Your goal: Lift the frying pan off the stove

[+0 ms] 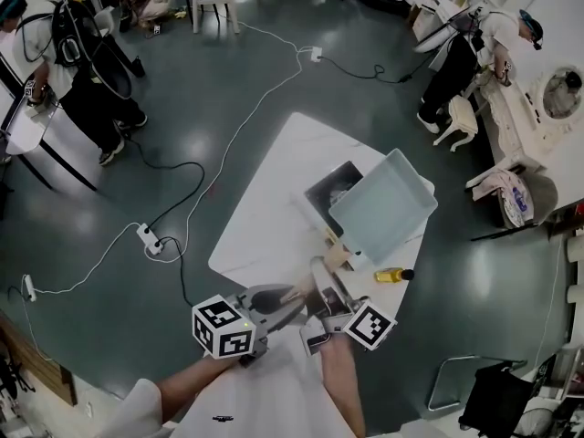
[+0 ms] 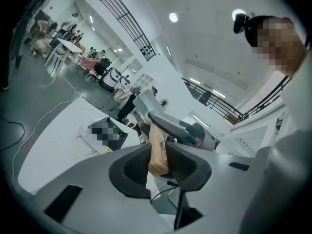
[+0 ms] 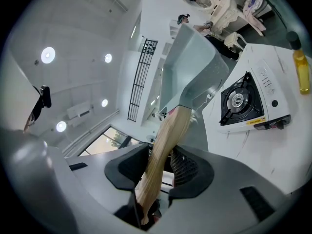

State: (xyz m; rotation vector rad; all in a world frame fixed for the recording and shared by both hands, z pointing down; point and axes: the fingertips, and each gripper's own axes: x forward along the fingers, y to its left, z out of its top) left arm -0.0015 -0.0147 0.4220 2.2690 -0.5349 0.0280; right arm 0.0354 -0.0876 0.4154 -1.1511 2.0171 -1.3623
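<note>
Left gripper (image 2: 157, 161) and right gripper (image 3: 158, 167) both clamp the wooden handle (image 3: 168, 135). Frying pan (image 1: 383, 206) aloft above stove (image 3: 248, 104), near table (image 1: 265, 217) right edge. Stove's yellow label (image 3: 256, 121) probably printed, unreadable.

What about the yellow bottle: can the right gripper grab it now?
Probably not yet. The right gripper has its jaws shut on the wooden handle of the frying pan, so it's busy. The yellow bottle sits uncovered near the stove.

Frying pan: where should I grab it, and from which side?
Grip the wooden handle, coming from its free end, away from the pan body. It is long and thin and sticks out from the wide, square frying pan, so jaws fit around it. The left gripper and right gripper hold it there.
</note>
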